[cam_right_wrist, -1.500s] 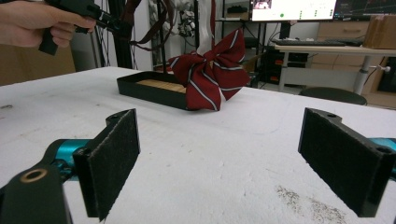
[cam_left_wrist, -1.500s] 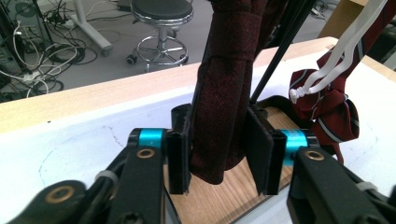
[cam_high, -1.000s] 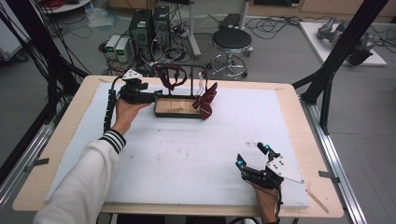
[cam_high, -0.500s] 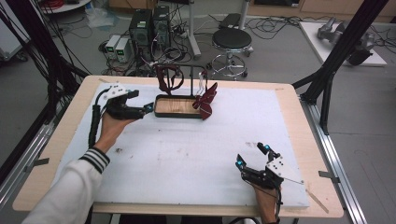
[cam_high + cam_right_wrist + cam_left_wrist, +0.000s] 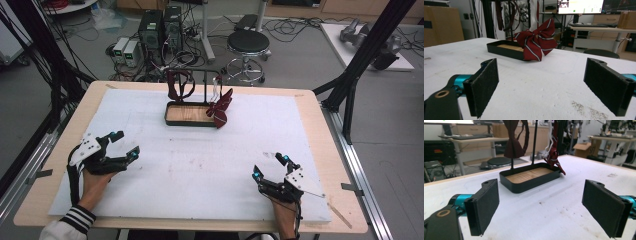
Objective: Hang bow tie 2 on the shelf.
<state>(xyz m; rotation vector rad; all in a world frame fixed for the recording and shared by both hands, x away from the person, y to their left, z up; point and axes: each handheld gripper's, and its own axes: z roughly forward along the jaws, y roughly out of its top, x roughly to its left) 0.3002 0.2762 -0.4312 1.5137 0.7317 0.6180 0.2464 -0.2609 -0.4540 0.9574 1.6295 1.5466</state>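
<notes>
Bow tie point(image 5: 220, 108) — well beyond left hand-held gripper point(image 5: 125, 145)

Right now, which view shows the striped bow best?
The right gripper view: the striped bow faces that camera, hanging over the tray's end. The left gripper view catches it edge-on; the high view shows it small.

Desk centre: the white mat point(image 5: 200, 170) lies bare between the left gripper point(image 5: 123, 146) and the right gripper point(image 5: 270, 167); passage is free from the near edge up to the tray.
Far centre: black tray point(image 5: 192, 121) with upright rack point(image 5: 200, 80); blocks low, level travel.
Rack left: dark red bow tie point(image 5: 176, 86) hangs from the bar.
Tray right end: striped bow tie point(image 5: 220, 110) overhangs the wall onto the mat.
Far corners: free on both sides of the tray.
</notes>
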